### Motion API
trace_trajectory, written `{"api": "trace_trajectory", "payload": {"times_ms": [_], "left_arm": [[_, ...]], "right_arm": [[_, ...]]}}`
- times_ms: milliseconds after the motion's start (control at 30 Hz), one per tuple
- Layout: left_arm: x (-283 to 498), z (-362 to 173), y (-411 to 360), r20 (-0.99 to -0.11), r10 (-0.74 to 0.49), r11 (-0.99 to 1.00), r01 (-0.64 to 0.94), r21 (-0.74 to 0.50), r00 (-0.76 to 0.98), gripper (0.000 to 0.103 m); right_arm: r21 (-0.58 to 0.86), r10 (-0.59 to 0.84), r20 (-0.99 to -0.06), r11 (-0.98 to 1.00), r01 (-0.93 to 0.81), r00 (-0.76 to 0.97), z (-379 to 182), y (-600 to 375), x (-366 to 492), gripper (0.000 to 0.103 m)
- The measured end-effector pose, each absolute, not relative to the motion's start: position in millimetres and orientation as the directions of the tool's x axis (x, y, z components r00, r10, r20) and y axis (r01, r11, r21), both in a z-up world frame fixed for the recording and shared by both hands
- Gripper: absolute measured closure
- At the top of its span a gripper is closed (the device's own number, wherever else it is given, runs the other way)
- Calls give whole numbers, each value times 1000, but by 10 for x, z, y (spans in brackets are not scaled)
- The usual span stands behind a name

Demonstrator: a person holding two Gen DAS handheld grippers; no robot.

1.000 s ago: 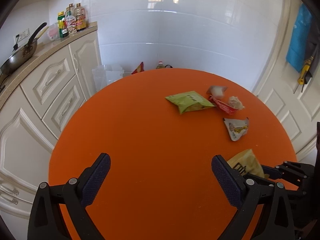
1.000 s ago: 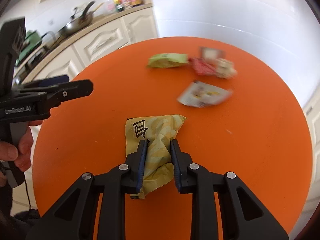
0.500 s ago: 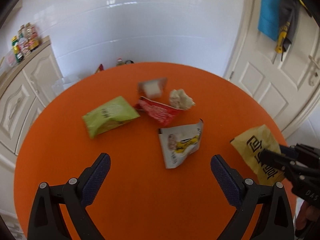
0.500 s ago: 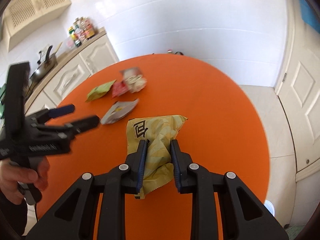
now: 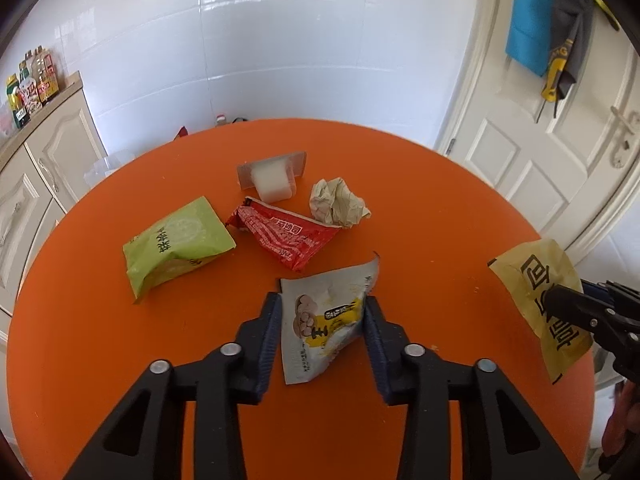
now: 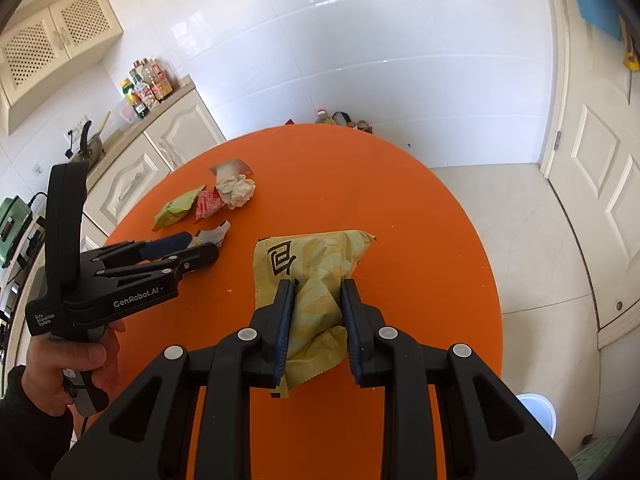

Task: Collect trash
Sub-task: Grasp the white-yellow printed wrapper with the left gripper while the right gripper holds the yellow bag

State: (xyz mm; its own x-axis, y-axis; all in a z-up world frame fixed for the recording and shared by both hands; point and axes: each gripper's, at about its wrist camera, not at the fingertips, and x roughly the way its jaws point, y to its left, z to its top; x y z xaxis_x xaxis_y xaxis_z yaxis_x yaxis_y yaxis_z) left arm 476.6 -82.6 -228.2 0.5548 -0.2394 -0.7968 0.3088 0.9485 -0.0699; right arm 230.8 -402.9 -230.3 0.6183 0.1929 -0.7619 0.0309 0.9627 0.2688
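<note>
Behind right tongs point(image 6: 316, 312), yellow wrapper's point(image 6: 316, 256) crumpled end.

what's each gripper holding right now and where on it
Right gripper is shut on the yellow bag, pinched at its crumpled lower middle. Left gripper is closed on the white wrapper across its sides.

The round table point(image 5: 440, 220) is bright orange. On it lie a light green bag point(image 5: 176, 246), a red wrapper point(image 5: 286, 236) with white writing, a white packet point(image 5: 326, 320) with a yellow stripe, and a yellow bag point(image 6: 308, 276) with black letters.
</note>
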Motion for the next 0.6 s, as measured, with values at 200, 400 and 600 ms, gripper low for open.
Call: {"api": "trace_trajectory", "payload": {"times_ms": [200,400,600], "left_arm": [[4599,-2226,-649,-794,-270,946,304,-113,545,94],[4361,-2021,-575,-762,-295,944,299,-139,577,95],[4065,-1635,-702,-701,-346,924,355,-140,624,95]], "right_arm": [[258,184,-746,966,24,640,-2159,-3998,2173,80],[245,171,-728,969,19,664,-2000,-3990,1975,80],[235,150,-704,972,27,694,-1806,-4083,1758,79]]}}
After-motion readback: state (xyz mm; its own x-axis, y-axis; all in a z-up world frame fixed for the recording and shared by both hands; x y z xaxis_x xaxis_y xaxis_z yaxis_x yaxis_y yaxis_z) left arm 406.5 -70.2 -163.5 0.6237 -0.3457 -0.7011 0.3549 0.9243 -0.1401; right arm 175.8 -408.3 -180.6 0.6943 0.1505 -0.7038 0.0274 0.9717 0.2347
